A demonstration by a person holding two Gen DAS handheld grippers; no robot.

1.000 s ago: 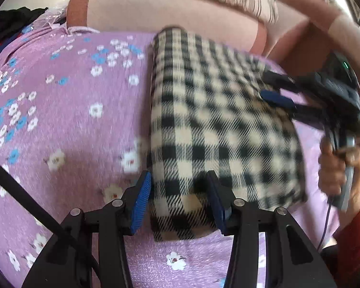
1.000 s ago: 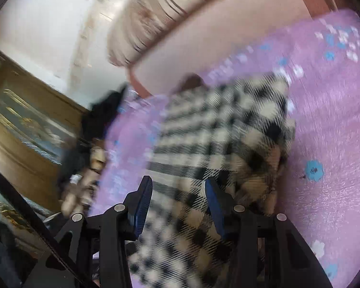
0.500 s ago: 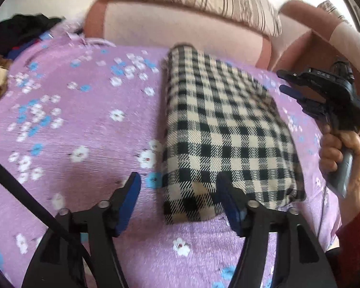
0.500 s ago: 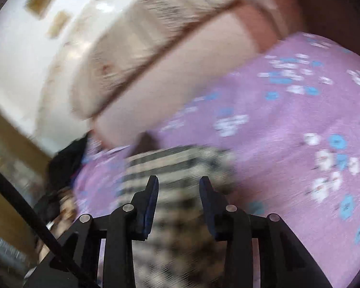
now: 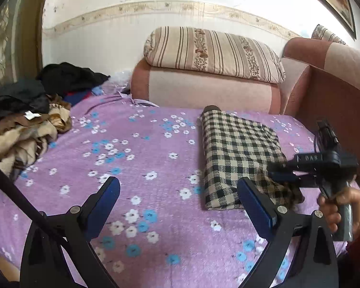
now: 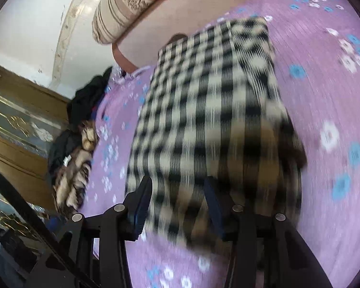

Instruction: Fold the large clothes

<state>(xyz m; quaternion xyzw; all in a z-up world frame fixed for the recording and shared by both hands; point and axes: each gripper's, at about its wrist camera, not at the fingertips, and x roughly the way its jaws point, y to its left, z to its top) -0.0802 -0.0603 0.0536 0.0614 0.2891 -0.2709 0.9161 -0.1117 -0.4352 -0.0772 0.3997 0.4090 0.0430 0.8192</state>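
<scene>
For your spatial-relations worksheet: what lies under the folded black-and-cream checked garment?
The folded black-and-cream checked garment lies flat on a purple floral bedsheet, which shows all around it. Whatever sits directly beneath the garment is covered.

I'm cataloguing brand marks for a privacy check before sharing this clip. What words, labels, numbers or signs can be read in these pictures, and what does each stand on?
"DAS": pale letters on the side of the black right gripper, left wrist view; the reading is uncertain.
White tag on the pile of clothes: too small to tell whether it bears text.
Checked garment, flowered bedspread, striped cushion: patterns only, no text.
Right wrist view: blurred, nothing readable.
</scene>
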